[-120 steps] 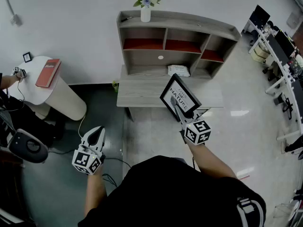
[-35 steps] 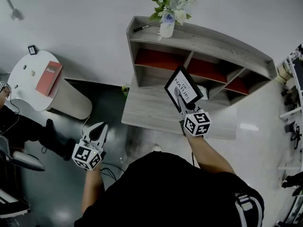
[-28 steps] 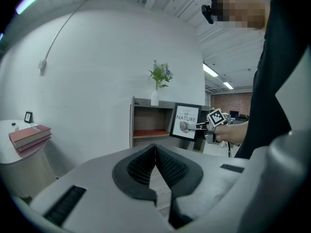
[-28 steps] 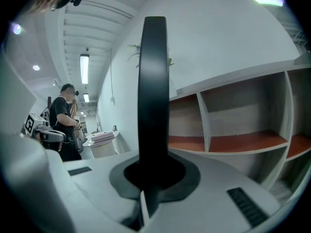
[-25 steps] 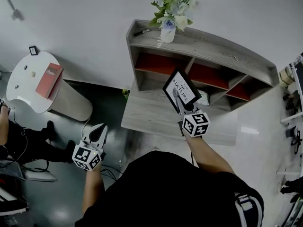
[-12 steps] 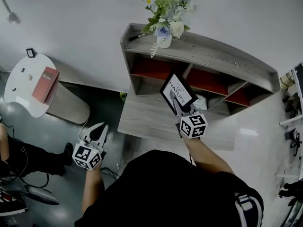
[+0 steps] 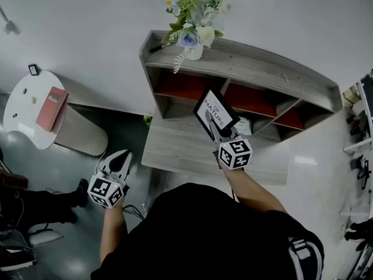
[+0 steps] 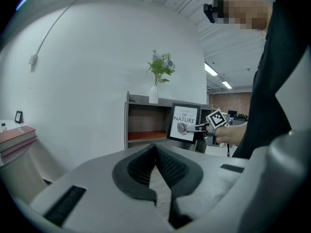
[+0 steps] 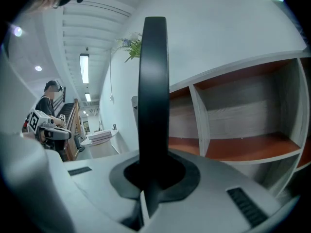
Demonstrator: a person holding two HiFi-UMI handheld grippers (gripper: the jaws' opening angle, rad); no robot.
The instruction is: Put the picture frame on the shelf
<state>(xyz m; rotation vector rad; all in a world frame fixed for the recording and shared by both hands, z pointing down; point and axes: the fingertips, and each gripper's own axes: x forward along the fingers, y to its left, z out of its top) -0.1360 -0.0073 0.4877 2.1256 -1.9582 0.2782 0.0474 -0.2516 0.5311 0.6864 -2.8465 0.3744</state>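
Black picture frame [image 7: 215, 114]; grey wood-grain shelf [image 7: 245, 63] with red compartment floors; red book [image 7: 51, 108].

Black picture frame [image 7: 215, 113], white print reading NATURE, tilted, clamped in right tongs [image 7: 208, 118], before grey shelf [image 7: 256, 69] with red compartments.

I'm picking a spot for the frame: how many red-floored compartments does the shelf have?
3, side by side in the shelf's upper row: left compartment, middle compartment, right compartment. The held picture frame overlaps the row slightly; a hidden fourth seems unlikely.
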